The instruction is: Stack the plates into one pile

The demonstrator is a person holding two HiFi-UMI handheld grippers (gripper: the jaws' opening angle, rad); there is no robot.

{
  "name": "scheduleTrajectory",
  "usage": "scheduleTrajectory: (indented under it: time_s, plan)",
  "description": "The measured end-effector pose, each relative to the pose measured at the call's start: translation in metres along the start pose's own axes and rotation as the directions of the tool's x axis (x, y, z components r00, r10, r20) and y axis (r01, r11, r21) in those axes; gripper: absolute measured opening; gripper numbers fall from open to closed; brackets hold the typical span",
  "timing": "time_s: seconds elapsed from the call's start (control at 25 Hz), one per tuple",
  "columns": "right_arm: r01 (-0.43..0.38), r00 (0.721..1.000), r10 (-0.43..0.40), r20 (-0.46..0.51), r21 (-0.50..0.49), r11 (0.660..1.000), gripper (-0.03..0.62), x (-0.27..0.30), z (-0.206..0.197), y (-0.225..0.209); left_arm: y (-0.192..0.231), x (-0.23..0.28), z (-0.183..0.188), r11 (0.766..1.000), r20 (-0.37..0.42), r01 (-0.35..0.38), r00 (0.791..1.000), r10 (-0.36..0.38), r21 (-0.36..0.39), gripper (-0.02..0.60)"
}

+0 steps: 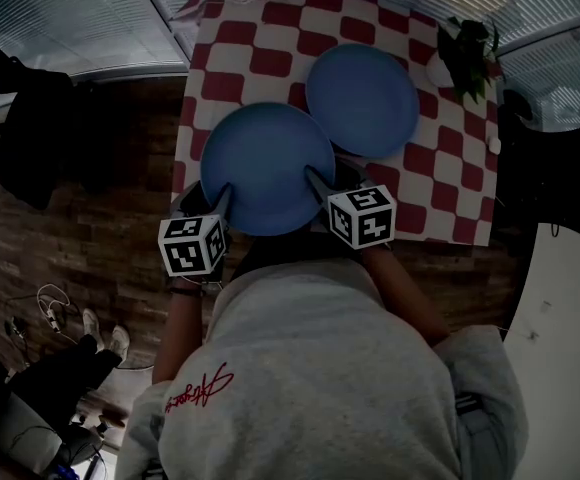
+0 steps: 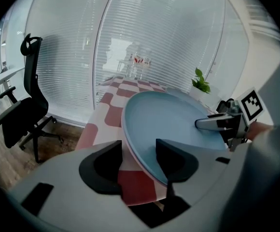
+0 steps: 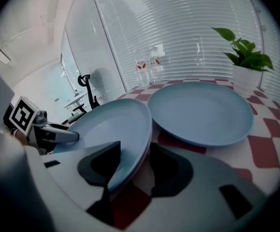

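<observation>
Left hand-held gripper (image 1: 223, 196) and right hand-held gripper (image 1: 318, 181), closing, straddle the near plate (image 1: 267, 158).

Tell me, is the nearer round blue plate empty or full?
Empty. The nearer round blue plate shows only bare blue surface in all three views; no food lies on it.

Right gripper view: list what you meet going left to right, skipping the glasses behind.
Left gripper → near blue plate, its rim between that gripper's closing jaws → far blue plate → potted plant.
</observation>
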State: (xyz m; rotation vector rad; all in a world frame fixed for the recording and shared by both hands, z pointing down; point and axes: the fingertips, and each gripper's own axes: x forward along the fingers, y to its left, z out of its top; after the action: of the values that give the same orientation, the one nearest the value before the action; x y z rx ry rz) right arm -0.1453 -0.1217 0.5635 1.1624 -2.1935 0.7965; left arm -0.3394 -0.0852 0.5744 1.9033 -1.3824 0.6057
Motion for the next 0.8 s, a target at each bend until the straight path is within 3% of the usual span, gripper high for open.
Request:
scheduleTrajectory:
  time_s: [0.8]
  plan:
    - [0.012,1.000,-0.011,-0.022,0.072,0.997,0.156,-0.006,0.001,0.007,0.000,-0.013,-0.002,0.998,-0.015,-0.059,0.998,0.059,-0.013,0.193]
